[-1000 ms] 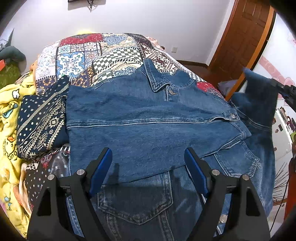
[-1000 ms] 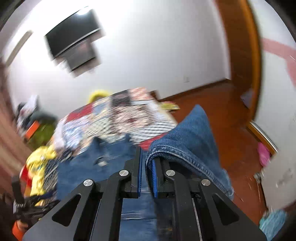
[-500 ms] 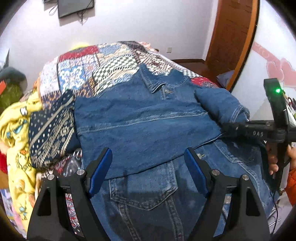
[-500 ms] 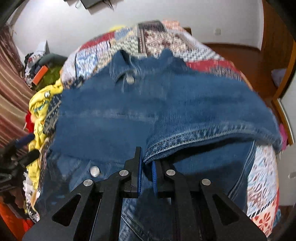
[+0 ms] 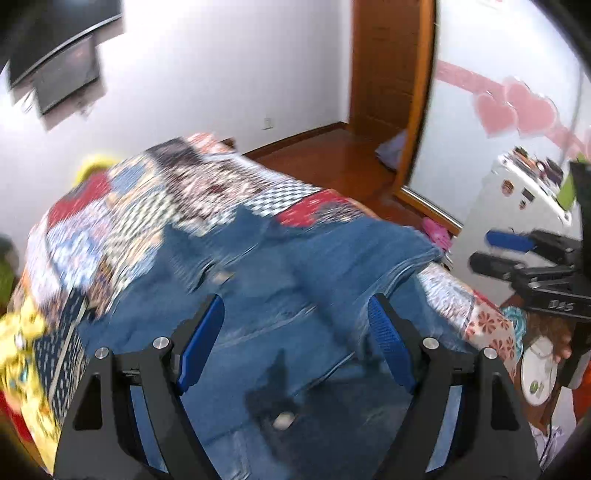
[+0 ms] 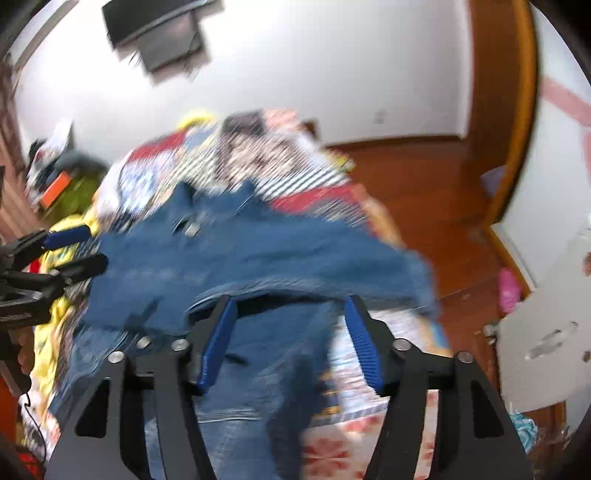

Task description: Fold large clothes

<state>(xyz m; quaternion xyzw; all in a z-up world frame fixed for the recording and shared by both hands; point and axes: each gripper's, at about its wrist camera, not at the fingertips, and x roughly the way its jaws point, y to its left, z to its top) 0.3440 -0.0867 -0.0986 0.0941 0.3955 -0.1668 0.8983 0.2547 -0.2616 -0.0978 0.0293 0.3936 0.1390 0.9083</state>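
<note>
A blue denim jacket (image 5: 295, 302) lies spread on the patchwork bedspread (image 5: 155, 206), collar at the far end, with both sleeves folded across its front. It also shows in the right wrist view (image 6: 236, 258). My left gripper (image 5: 295, 347) is open and empty above the jacket's lower half. My right gripper (image 6: 288, 343) is open and empty above the jacket's near right side; it appears in the left wrist view (image 5: 495, 251) off the bed's right edge. Both views are motion-blurred.
A yellow printed blanket (image 5: 22, 332) and a dark patterned cloth (image 5: 62, 343) lie at the bed's left. A wooden door (image 5: 388, 85), wooden floor (image 6: 424, 184), a white cabinet (image 5: 517, 221) at right and a wall television (image 6: 159, 33) surround the bed.
My right gripper has opened and let go of the right sleeve, which now lies across the jacket, and pulled back to the right. Both cameras have tilted upward.
</note>
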